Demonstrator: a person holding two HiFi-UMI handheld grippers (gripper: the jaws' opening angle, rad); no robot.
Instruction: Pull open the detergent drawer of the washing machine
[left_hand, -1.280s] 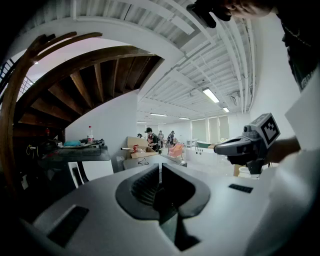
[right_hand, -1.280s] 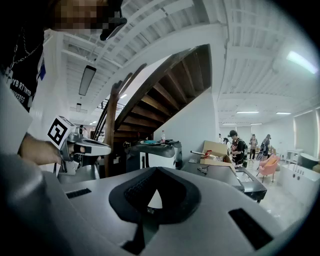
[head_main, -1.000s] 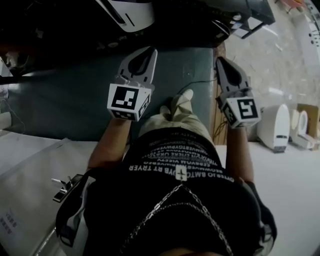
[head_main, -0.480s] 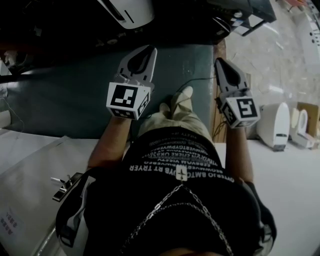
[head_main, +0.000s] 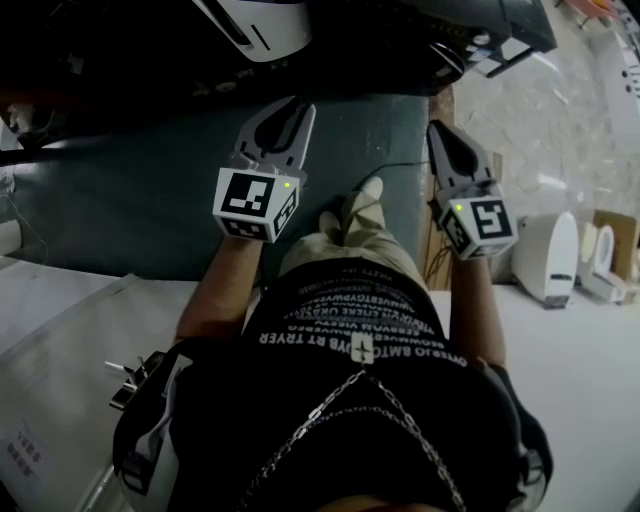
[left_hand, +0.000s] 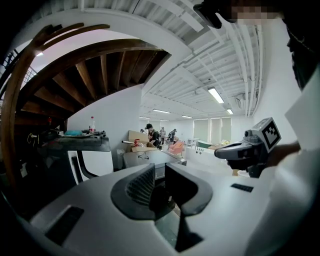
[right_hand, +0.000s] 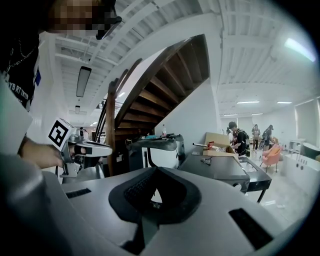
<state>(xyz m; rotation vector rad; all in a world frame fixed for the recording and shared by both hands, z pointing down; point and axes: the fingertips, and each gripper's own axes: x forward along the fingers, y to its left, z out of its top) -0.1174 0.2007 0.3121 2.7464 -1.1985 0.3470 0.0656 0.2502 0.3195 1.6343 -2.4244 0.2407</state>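
Head view dim, underexposed; gripper views bright from ceiling strip lights (left_hand: 216, 95), fisheye-warped edges, dark corners.

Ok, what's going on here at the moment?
A person stands with a gripper in each hand, both held out over a dark grey-green surface and touching nothing. The left gripper has its jaws opening, with nothing between them. The right gripper is shut and empty. No detergent drawer can be made out in any view, so the pull has not yet begun.
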